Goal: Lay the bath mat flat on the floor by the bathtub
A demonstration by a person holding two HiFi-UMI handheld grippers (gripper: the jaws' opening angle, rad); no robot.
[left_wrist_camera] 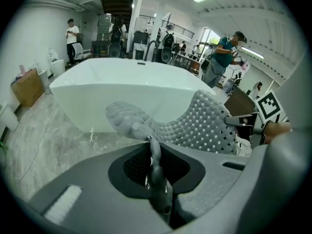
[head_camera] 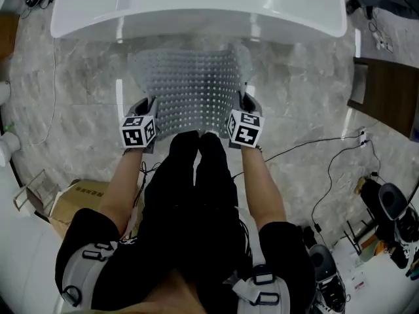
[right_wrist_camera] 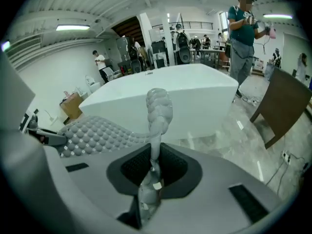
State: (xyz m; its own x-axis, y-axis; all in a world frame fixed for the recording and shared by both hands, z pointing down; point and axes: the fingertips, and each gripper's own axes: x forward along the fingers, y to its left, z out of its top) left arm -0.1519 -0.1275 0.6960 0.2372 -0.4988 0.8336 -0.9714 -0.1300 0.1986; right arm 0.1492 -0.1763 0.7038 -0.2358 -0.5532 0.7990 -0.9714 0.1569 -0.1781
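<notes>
The bath mat [head_camera: 196,90] stretches between your grippers, its left edge in your left gripper [head_camera: 145,108] and its right edge in your right gripper [head_camera: 244,106], just ahead of your knees. The bathtub [head_camera: 196,8] stands beyond it on the floor [head_camera: 78,103]. A cardboard box [head_camera: 73,200] lies by your left arm, and cables [head_camera: 327,154] trail to your right.

The soft grey perforated bath mat [head_camera: 193,90] looks like matt, bumpy rubber or plastic, the white oval bathtub [head_camera: 196,5] is smooth and glossy, the grey marble-patterned floor [head_camera: 78,90] is polished and reflective, and the brown box [head_camera: 75,200] looks like matt cardboard.
</notes>
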